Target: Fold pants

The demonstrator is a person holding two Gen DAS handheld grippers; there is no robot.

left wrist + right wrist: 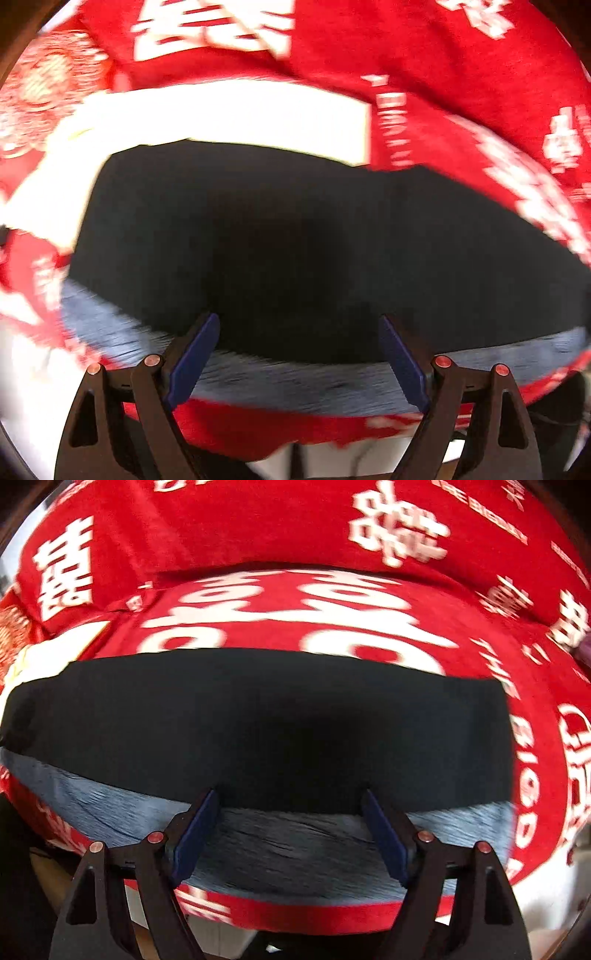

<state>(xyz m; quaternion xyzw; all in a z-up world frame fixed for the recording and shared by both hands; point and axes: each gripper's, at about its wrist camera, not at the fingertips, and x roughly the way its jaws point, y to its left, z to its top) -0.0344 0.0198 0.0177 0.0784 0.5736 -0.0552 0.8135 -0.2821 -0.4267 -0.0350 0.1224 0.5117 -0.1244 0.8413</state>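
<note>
Fingers of the left gripper (298, 354) and right gripper (291, 829) gape wide over the pants (258, 731); best pinch both waistband (288, 849) layers evenly.

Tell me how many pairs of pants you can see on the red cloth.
1. The black pants with a grey waistband lie across the red cloth, ahead of both open grippers: left gripper, right gripper. Anything underneath would be hidden.

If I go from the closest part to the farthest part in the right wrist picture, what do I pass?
right gripper with its jaws apart → gray band of the pants → black pants → red blanket with white characters.
</note>
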